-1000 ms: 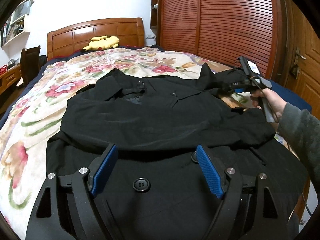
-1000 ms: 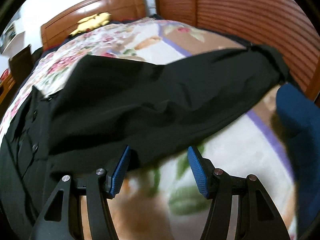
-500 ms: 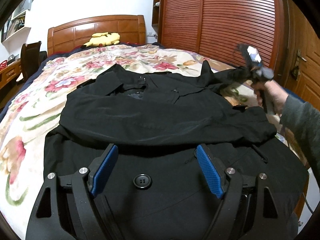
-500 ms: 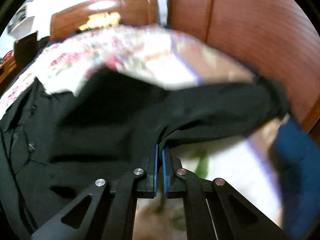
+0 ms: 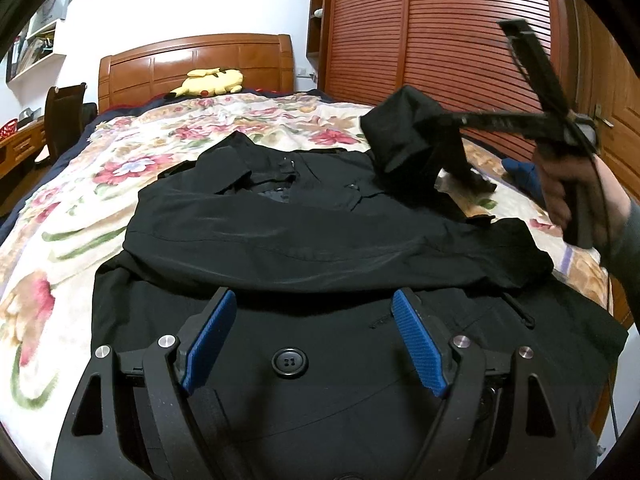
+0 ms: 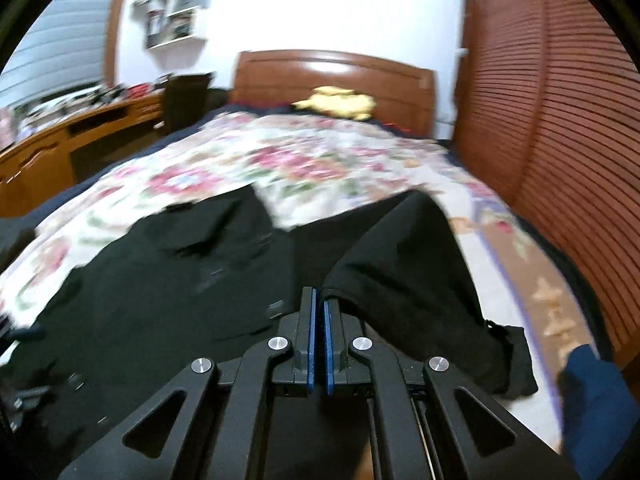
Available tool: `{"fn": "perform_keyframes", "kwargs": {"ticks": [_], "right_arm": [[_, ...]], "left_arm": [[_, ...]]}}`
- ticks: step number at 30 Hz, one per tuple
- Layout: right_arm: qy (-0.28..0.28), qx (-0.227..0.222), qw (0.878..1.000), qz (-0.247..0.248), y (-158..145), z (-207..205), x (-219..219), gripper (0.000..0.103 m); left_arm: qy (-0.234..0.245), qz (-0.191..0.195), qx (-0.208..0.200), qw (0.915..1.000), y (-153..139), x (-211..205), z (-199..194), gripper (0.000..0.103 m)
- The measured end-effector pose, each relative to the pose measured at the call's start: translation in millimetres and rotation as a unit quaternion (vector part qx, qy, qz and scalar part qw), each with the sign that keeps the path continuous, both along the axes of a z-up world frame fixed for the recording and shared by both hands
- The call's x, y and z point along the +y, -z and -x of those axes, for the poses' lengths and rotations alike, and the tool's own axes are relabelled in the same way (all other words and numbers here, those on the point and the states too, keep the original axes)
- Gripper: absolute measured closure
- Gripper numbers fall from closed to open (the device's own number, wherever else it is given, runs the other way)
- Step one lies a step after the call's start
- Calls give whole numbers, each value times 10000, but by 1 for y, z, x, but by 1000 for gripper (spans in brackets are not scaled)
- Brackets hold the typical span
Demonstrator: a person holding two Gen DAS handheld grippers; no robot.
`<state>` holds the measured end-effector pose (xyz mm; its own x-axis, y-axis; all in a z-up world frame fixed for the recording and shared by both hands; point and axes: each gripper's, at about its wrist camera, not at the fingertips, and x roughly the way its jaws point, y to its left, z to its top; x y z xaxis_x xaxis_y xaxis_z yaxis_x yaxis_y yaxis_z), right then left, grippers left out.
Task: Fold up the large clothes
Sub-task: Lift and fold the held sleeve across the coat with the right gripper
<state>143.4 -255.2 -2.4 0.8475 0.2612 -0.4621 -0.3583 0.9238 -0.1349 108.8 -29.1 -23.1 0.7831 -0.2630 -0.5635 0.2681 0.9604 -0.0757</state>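
Black coat (image 5: 320,240) looks heavy and limp; my right gripper (image 6: 319,316) is clamped on its sleeve (image 6: 412,264) by the bed's (image 5: 72,208) right edge, my left gripper (image 5: 316,336) gapes apart, empty.

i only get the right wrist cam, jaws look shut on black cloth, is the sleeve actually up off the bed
Observer: Yes. In the left wrist view the right gripper holds the sleeve raised above the coat.
Operator: what's the left one doing
Observer: The left gripper is open over the coat's lower front, a button between its fingers.
Operator: other sleeve folded yet
Observer: One sleeve lies across the chest.
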Motion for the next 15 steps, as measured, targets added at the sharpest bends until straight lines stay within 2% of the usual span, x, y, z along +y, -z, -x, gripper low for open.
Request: {"fn": "perform_keyframes", "kwargs": {"ticks": [3, 9, 12, 15], "right_arm": [[-290, 131, 9995, 7, 12, 18, 6, 99], [-302, 435, 9986, 24, 24, 23, 0, 99], [-262, 696, 9972, 29, 25, 20, 2, 99], [-359, 943, 9949, -50, 17, 34, 8, 99]], "left_arm": [[1, -8, -6, 10000, 0, 0, 1, 22], [-16, -30, -38, 10000, -1, 0, 2, 22], [-24, -34, -46, 10000, -1, 1, 3, 22], [-21, -47, -52, 10000, -1, 1, 3, 22]]}}
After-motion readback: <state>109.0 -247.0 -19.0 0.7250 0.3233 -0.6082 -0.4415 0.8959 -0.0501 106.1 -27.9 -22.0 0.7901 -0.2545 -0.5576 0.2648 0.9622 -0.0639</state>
